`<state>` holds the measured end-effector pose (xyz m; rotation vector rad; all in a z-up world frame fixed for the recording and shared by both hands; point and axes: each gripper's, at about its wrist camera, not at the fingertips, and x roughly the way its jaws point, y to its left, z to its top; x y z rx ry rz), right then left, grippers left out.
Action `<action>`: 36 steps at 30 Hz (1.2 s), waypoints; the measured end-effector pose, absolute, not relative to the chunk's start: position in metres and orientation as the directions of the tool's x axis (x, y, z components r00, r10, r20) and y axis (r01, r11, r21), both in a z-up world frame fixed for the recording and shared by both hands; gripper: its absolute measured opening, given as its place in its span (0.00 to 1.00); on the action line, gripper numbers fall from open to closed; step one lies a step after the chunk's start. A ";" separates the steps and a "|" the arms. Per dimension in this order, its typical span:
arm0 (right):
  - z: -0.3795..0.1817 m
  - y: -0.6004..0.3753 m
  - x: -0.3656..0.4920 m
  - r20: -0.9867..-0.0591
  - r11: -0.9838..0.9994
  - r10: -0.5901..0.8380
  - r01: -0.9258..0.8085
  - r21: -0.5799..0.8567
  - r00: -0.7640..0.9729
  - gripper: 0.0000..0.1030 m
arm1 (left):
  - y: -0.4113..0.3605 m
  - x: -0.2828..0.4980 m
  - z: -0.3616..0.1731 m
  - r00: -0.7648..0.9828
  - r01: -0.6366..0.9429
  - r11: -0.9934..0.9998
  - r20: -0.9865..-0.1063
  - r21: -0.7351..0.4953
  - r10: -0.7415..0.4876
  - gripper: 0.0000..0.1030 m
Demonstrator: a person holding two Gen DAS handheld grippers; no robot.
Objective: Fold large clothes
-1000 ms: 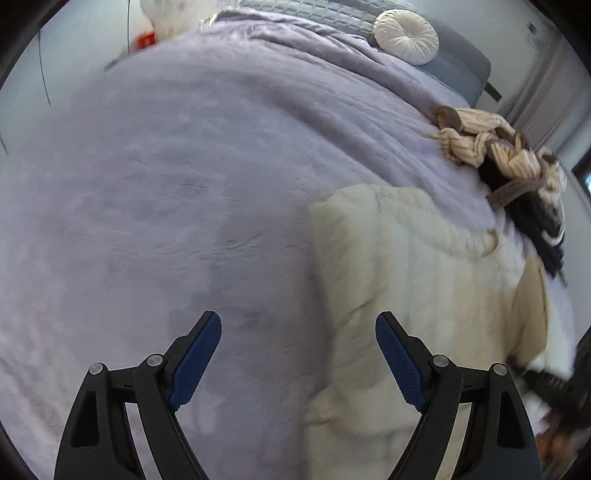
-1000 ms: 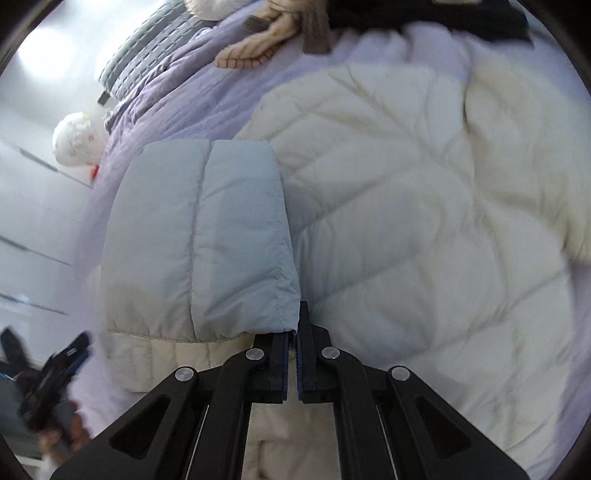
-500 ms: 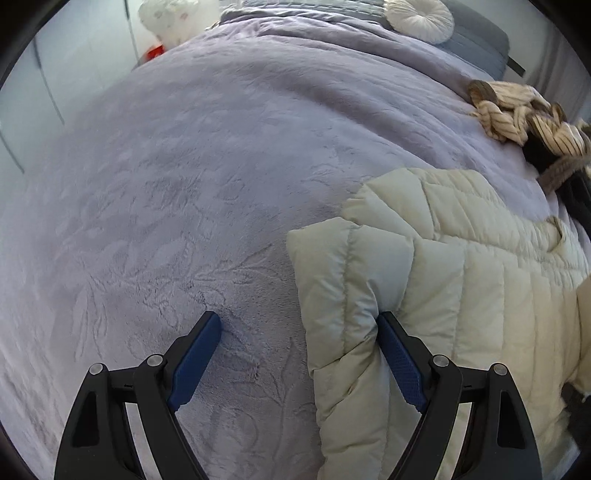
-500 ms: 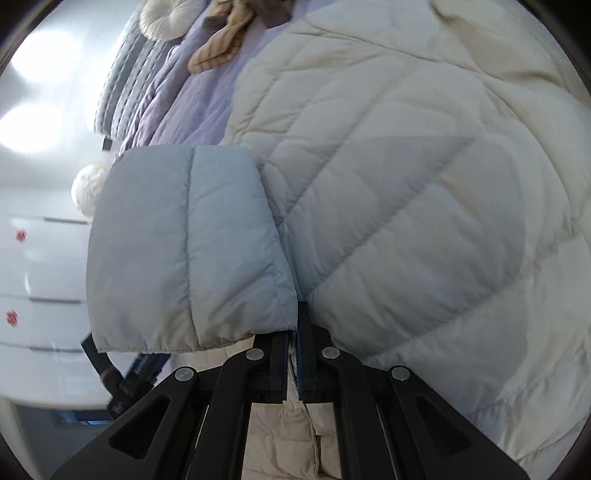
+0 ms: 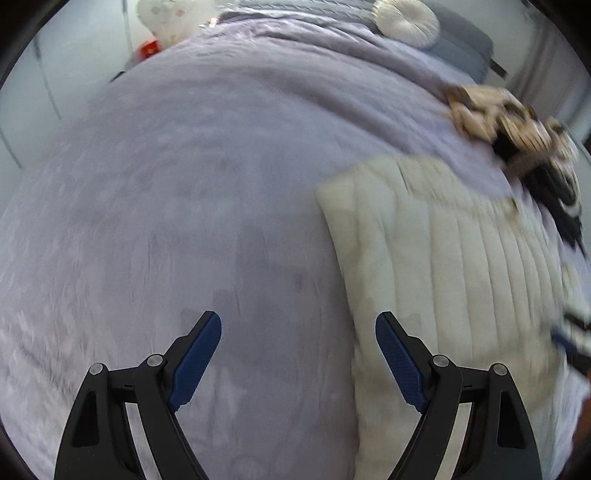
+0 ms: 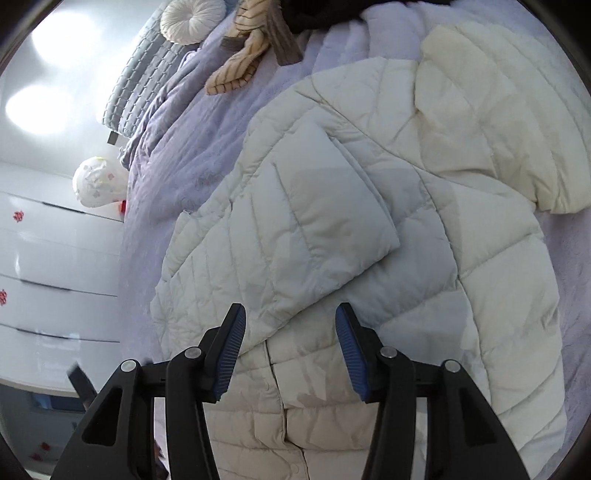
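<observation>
left gripper: jaws spread wide, nothing between them, over lilac bedspread | cream puffer jacket: flat on bedspread, sleeve folded across its front | right gripper: jaws have just been opening, pads clear of sleeve cuff, holding nothing

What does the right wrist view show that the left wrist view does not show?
Right wrist only: the sleeve folded across the jacket front, white drawers, and the right gripper, whose jaws have just opened off the sleeve. Left wrist only: the open left gripper over bare blanket. Both: cream jacket, round cushion, striped garment.
</observation>
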<state>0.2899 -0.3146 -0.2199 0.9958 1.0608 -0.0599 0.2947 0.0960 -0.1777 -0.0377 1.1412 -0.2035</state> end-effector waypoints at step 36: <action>-0.218 -0.381 0.186 -0.813 0.530 0.316 0.620 0.579 0.488 0.36 | 0.020 0.261 -0.161 0.345 0.196 0.976 -0.926 -0.090 -0.155 0.84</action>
